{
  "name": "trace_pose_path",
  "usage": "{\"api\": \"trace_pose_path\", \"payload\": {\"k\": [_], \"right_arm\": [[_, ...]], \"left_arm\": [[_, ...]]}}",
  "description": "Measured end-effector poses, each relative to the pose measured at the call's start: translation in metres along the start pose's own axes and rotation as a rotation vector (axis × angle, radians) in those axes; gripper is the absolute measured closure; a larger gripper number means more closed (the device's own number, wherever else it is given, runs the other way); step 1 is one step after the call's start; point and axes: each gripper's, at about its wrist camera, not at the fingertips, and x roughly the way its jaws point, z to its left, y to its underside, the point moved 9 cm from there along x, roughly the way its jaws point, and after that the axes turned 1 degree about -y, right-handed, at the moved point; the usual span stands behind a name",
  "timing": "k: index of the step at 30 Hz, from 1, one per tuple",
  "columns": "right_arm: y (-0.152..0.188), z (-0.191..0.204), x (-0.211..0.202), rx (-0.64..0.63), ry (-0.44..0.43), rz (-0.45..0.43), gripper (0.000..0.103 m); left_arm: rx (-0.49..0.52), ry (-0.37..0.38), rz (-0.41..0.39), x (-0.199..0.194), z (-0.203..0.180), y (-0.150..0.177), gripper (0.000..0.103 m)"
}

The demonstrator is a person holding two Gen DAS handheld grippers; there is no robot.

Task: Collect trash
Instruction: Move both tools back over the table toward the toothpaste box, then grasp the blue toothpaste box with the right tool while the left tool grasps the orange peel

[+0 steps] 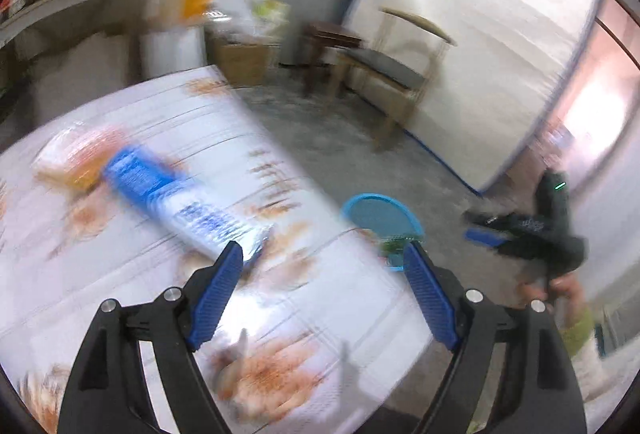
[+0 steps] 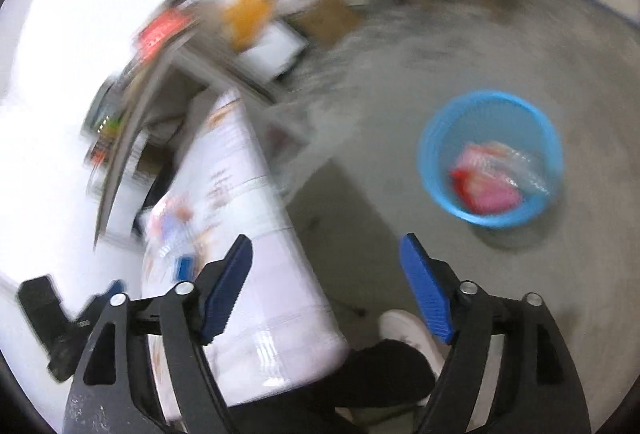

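The blue wrapper lies flat on the patterned table, touching an orange-tinted clear packet behind it; it looks light, thin and crinkly, probably slick, so I'd pinch one short end; the left gripper hangs just short of it, jaws wide and empty; the right gripper, likewise wide and empty, faces the floor near the blue basket, which holds pink and clear trash.

No words or numbers can be read. The blue and white packet on the surface has print on it, but it is too blurry.
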Motion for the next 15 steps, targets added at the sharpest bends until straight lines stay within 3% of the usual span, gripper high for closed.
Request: {"api": "trace_pose_path", "payload": {"k": [4,7,11,13,15], "right_arm": [[0.004,0.103,0.051,-0.271,-0.085,0.108,0.023],[0.015,0.17,0.105,-0.447,-0.101,0.199,0.023],[0.026,0.213,0.166,-0.612,-0.019,0.237,0.024],[0.033,0.22,0.196,-0.673,0.03,0.277,0.029],[0.043,0.221,0.214,-0.705,0.058,0.315,0.042]], "left_arm": [[-0.157,-0.108,0.003,-0.023,0.067,0.04,0.023],[-0.24,-0.145,0.003,-0.036,0.1,0.058,0.023],[-0.292,-0.187,-0.038,-0.059,0.128,0.066,0.023],[-0.296,-0.201,-0.051,-0.065,0.137,0.066,0.023],[-0.306,-0.212,-0.062,-0.072,0.148,0.067,0.023]]}}
